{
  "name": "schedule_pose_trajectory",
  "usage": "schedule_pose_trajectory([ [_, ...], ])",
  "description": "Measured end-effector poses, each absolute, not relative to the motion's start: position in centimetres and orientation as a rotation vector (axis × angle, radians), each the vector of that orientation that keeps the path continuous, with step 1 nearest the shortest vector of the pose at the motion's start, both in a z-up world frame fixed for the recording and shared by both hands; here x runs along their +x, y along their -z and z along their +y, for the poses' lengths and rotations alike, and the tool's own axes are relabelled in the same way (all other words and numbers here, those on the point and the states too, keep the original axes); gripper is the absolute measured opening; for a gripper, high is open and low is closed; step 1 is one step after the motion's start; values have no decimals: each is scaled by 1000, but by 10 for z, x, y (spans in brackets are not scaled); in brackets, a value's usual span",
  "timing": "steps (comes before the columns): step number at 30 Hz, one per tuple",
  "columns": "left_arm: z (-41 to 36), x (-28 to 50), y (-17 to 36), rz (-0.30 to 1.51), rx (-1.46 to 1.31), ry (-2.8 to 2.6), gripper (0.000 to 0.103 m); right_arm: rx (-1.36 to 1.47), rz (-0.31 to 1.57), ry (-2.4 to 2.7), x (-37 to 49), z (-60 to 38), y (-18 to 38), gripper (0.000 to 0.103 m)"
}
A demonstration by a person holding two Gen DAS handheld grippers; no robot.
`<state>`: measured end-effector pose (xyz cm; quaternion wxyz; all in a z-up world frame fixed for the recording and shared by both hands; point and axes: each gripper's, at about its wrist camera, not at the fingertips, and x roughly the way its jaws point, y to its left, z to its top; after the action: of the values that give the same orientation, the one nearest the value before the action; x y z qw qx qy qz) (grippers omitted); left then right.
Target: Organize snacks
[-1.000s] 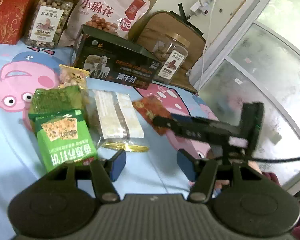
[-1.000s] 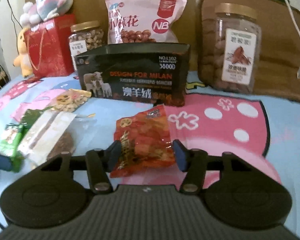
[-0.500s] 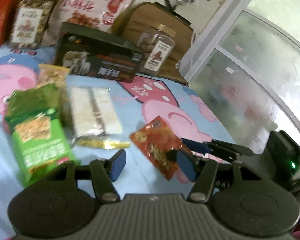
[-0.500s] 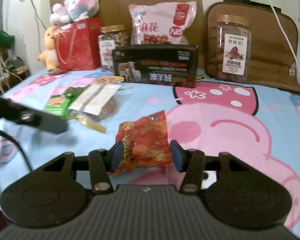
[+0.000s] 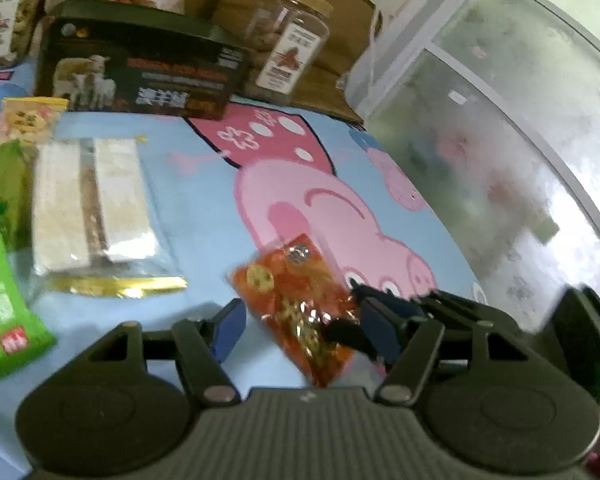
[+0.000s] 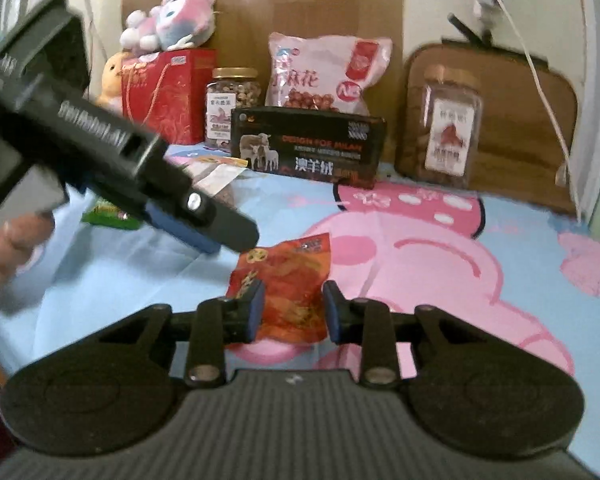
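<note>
Snacks lie in a loose row on the cartoon-pig bedsheet (image 5: 204,200). Furthest left in the left wrist view is a green biscuit packet (image 5: 0,312), then a clear sleeve of pale wafer bars (image 5: 92,204) with a gold foil edge. Behind them a dark box (image 5: 140,76) stands near the headboard, with a clear jar (image 5: 288,60) to its right.

To the right of the wafers, the red snack pouch (image 5: 300,300) is raised off the sheet. The right gripper (image 6: 292,308) has it: its blue pads press the pouch's lower half from both sides, and its jaws have just been closing on it. The left gripper (image 5: 300,328) has just been opening; its left pad stands clear of the pouch, and its right pad is hidden behind the other tool, so no grip shows there. In the right wrist view a hand (image 6: 8,248) holds the left tool, whose finger reaches toward the pouch's upper left corner.

The pouch looks light, thin and crinkly, with glossy film that could slip. It probably bends rather than holds shape. The free upper edge, where the seal is flat, looks the safest place to pinch it for a hand-over.
</note>
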<state>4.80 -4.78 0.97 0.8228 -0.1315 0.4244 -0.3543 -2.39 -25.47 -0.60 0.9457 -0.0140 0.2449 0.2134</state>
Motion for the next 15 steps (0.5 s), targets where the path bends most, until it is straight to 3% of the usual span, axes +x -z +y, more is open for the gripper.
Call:
schedule_pose_trajectory([
  [8,-52,44,-3,918,-235,732,39,466,685,-556,8,-315,17,44],
  [10,-49,45,-2,924,-237,708,28,588,724,-593,19,-320,24,44],
  [15,-32,51,5,941,-344,716,27,810,783,-712,32,-318,32,43],
])
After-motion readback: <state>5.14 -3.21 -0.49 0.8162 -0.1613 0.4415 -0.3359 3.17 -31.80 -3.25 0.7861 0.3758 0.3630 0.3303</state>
